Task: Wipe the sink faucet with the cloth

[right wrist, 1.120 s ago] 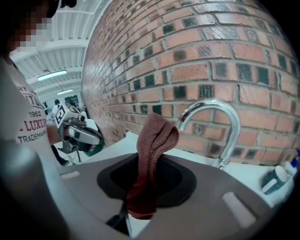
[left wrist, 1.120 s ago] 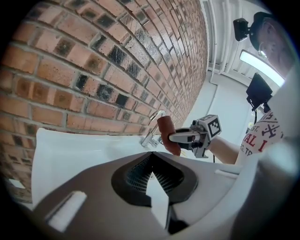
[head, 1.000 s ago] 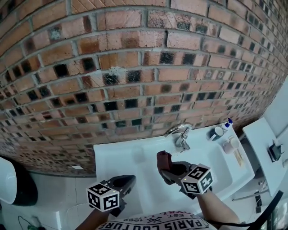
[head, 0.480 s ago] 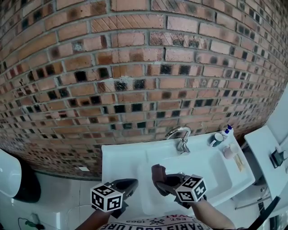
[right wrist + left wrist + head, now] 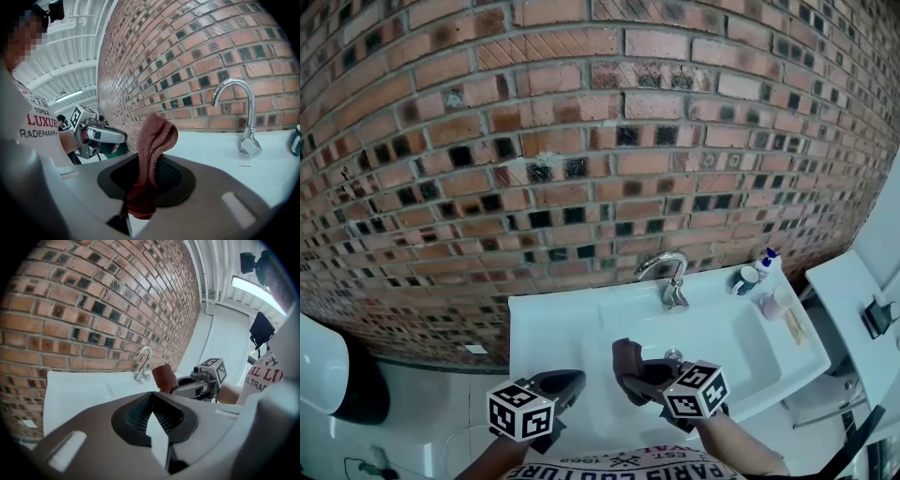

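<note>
Right gripper [image 5: 146, 185]: jaws clenched on a reddish-brown cloth [image 5: 153, 151]. The cloth stands up folded from the jaws, over the near part of the basin and well short of the faucet.
Left gripper [image 5: 152, 401]: jaws pressed together, nothing between them, held at the near left beside the right gripper.
Chrome gooseneck faucet [image 5: 668, 275]: far edge of the white sink [image 5: 546, 330], against the brick wall [image 5: 581, 141].
Blue-capped bottle [image 5: 766, 262]: far right corner of the sink.
</note>
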### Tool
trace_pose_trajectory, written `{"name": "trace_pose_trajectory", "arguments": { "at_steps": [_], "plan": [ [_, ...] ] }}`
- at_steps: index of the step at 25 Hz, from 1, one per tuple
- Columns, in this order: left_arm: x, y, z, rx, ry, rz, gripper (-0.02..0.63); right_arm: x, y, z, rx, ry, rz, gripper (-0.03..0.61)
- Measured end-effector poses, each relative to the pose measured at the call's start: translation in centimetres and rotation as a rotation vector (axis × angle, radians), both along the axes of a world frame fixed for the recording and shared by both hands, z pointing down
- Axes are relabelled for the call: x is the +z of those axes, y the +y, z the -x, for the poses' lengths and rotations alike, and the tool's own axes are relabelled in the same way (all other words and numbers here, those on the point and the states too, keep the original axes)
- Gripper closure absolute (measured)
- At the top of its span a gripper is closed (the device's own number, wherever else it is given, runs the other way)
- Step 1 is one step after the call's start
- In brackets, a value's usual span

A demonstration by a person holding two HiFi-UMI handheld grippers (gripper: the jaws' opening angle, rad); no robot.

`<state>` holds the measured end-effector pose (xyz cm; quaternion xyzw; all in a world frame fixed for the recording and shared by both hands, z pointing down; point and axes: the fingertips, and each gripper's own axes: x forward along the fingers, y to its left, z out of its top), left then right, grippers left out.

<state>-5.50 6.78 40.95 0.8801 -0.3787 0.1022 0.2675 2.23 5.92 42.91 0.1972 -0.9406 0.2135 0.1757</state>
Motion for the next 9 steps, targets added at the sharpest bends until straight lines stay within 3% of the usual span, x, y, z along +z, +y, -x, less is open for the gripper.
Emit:
{"name": "trace_pose_trajectory", "arguments": {
  "at_steps": [9],
  "plan": [
    [-0.73, 1.05, -0.82, 0.01, -0.026, -0.011, 0.609, -0.89, 0.55, 0.08, -0.001, -0.032, -0.012, 0.492]
  ]
}}
